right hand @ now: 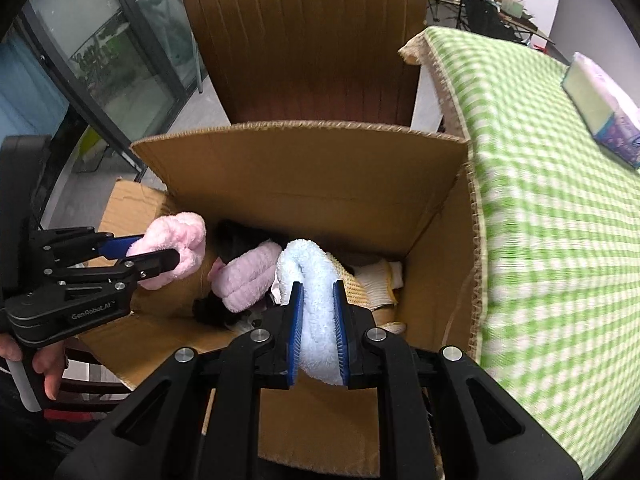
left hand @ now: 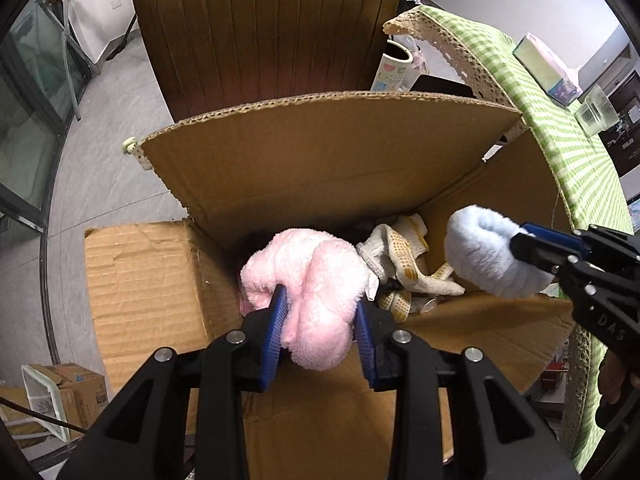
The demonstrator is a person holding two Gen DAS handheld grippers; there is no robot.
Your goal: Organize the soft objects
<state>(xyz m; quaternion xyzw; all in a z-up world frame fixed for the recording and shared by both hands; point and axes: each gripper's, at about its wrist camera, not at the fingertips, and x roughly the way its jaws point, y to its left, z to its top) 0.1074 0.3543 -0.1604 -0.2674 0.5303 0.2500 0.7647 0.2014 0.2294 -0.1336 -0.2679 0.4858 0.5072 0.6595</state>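
An open cardboard box (left hand: 320, 168) (right hand: 304, 176) stands on a chair seat beside the table. My left gripper (left hand: 320, 308) (right hand: 154, 254) is shut on a fluffy pink soft piece (left hand: 316, 280) (right hand: 176, 248) and hangs over the box's left side. Over the right side, my right gripper (right hand: 318, 292) (left hand: 524, 240) is shut on a fluffy light blue soft piece (right hand: 312, 304) (left hand: 488, 252). Inside the box lie another pink piece (right hand: 248, 276), cream and yellow dotted gloves (left hand: 404, 264) (right hand: 380, 284) and something black (right hand: 236, 244).
A table with a green checked cloth (right hand: 540, 200) (left hand: 576, 152) borders the box on the right, with a tissue pack (right hand: 604, 108) (left hand: 548, 68) on it. The brown wooden chair back (left hand: 264, 28) (right hand: 304, 40) rises behind the box. A person's hand (right hand: 44, 364) grips the left tool.
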